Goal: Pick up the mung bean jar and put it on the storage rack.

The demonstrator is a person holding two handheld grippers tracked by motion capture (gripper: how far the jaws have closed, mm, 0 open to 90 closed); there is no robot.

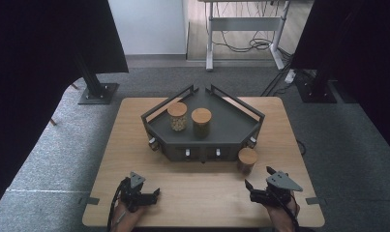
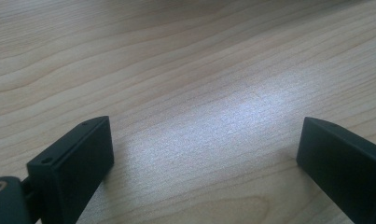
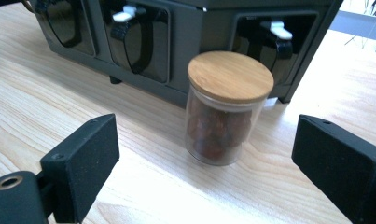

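A glass jar with a bamboo lid point(image 3: 225, 107) holds reddish-brown pieces and stands on the table just in front of the dark rack point(image 1: 231, 126); in the high view this jar point(image 1: 247, 160) is at the rack's front right corner. My right gripper point(image 1: 257, 177) is open a short way in front of the jar, jaws wide apart in the right gripper view point(image 3: 202, 163), nothing between them. My left gripper point(image 1: 156, 192) rests low at the front left, open over bare wood point(image 2: 204, 154). Two more lidded jars point(image 1: 177, 116) point(image 1: 201, 122) stand on the rack's top.
The rack's front face carries dark hooded openings with small white levers point(image 3: 125, 14) point(image 3: 279, 29). The wooden table point(image 1: 197, 198) ends just behind my hands. Dark curtains and stand bases flank the table; a desk frame with cables stands beyond it.
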